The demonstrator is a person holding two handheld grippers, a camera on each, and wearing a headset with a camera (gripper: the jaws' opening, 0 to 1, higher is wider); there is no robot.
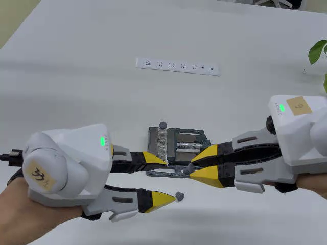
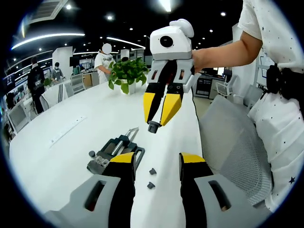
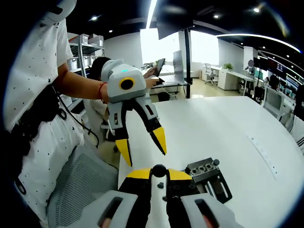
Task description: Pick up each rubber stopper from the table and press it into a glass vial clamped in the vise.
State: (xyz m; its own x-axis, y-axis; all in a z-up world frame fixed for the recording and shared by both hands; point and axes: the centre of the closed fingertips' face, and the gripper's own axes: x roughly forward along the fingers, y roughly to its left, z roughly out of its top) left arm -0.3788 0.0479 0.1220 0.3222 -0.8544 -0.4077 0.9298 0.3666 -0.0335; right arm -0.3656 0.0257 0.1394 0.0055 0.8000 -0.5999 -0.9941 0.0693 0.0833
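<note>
A dark metal vise (image 1: 196, 139) sits mid-table with a row of glass vials (image 1: 162, 144) clamped in it; a grey rubber stopper (image 1: 163, 124) sits on top of the far vial. My right gripper (image 1: 196, 166) comes in from the right, shut on another rubber stopper (image 3: 159, 170), just in front of the vise. It hangs above the table in the left gripper view (image 2: 154, 121). My left gripper (image 1: 166, 178) stands open to the left of it, nothing between its jaws. Two loose stoppers (image 2: 152, 171) lie on the table beyond its tips; one (image 1: 179, 195) lies by the lower jaw.
A white power strip (image 1: 178, 66) lies farther back on the white table (image 1: 76, 76). A potted plant (image 1: 317, 51) stands at the right edge. A grey mesh chair (image 2: 232, 137) is beside the table, and people stand in the background.
</note>
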